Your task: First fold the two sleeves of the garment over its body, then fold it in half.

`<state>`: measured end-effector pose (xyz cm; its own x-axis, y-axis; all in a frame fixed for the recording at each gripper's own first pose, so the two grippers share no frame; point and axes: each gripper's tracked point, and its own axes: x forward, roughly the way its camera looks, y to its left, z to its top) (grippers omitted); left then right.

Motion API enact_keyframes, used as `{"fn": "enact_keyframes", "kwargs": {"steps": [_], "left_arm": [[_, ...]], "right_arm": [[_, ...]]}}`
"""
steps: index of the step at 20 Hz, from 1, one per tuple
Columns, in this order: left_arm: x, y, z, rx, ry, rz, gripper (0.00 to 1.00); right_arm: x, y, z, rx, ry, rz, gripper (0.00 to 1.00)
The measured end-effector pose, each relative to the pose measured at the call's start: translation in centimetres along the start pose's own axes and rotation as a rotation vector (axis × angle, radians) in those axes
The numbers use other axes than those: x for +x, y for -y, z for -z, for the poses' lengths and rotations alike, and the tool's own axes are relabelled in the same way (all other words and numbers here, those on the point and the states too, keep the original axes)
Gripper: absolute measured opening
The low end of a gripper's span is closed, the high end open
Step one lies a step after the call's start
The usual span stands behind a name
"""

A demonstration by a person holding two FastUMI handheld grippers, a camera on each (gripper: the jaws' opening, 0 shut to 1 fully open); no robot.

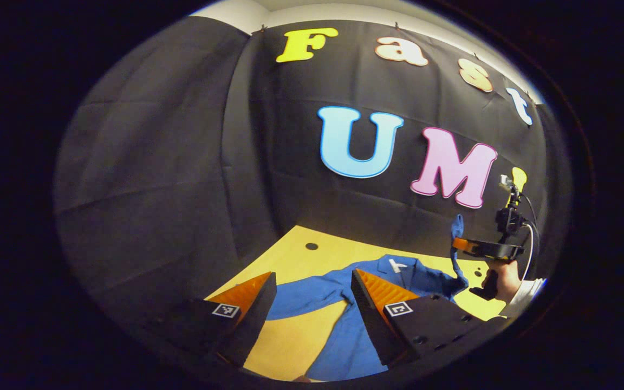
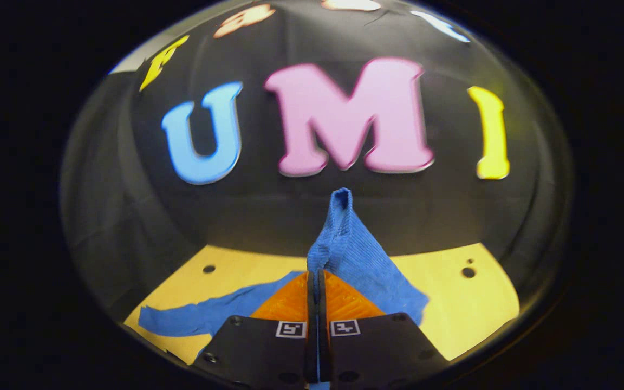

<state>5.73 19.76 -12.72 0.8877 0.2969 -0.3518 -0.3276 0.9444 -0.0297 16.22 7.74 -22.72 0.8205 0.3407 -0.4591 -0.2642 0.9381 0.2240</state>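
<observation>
Right tongs [image 2: 317,281] pinch sleeve [image 2: 347,249]; left tongs [image 1: 312,295] spread; garment [image 1: 344,325] hem cut off.

I'm seeing the blue ribbed garment [image 1: 344,330] lying spread on the yellow bench [image 1: 290,341], ahead of and beneath my parted left jaws. One sleeve [image 2: 352,254] is standing lifted, pinched between my closed right jaws; the other sleeve [image 2: 209,317] is lying flat, stretched leftward.
</observation>
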Motion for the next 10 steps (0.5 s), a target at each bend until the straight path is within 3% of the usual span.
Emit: {"fn": "enact_keyframes", "kwargs": {"steps": [2, 6, 8, 10], "left_arm": [[-1.6, -4.4, 1.8, 0.034, -0.048, -0.065, 0.79], [-4.5, -10.9, 4.4, 0.079, -0.101, -0.171, 0.8], [-5.2, -12.5, 5.8, 0.042, -0.131, -0.205, 0.8], [-5.5, -13.1, 6.8, -0.007, -0.146, -0.218, 0.8]], "right_arm": [[2.5, -2.9, 4.9, 0.036, -0.096, -0.025, 0.02], [3.6, -4.1, 12.6, 0.188, -0.308, 0.004, 0.02], [2.9, -6.4, 13.7, 0.32, -0.378, -0.043, 0.02], [2.8, -9.3, 14.3, 0.435, -0.422, -0.142, 0.0]]}}
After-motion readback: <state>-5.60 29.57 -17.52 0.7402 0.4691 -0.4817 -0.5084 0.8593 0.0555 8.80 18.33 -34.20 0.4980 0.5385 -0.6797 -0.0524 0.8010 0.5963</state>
